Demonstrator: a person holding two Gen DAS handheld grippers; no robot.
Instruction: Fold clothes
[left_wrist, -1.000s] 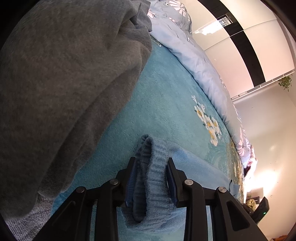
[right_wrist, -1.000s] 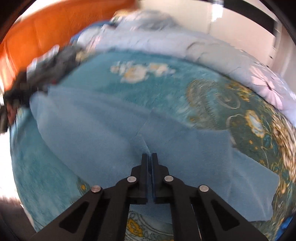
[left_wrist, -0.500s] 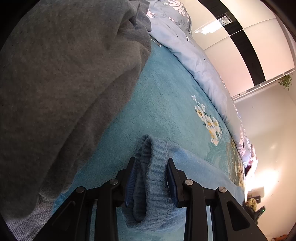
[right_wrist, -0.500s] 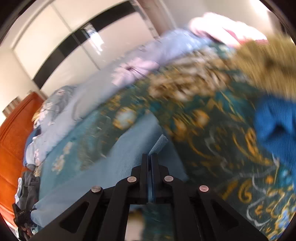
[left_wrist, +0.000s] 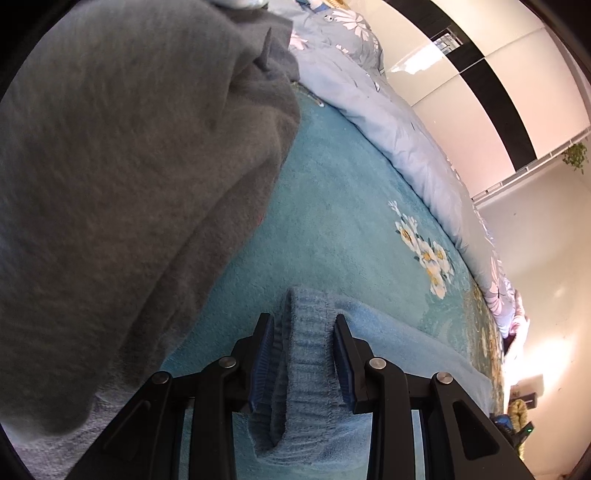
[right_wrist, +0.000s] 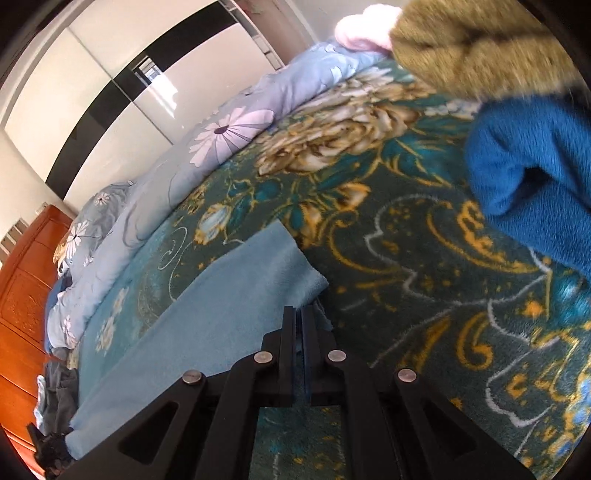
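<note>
Just ribbed lt-blue knit waistband (left_wrist: 308, 347)

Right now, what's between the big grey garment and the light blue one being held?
In the left wrist view, only bare teal bedspread separates the grey garment from the light blue garment.

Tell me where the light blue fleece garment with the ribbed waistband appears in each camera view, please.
Left wrist view: the light blue fleece garment lies bottom centre; its ribbed waistband sits clamped in the left gripper.
Right wrist view: it stretches from lower left to centre, its end by the shut right gripper.
Shared landmark: the pale floral quilt.
</note>
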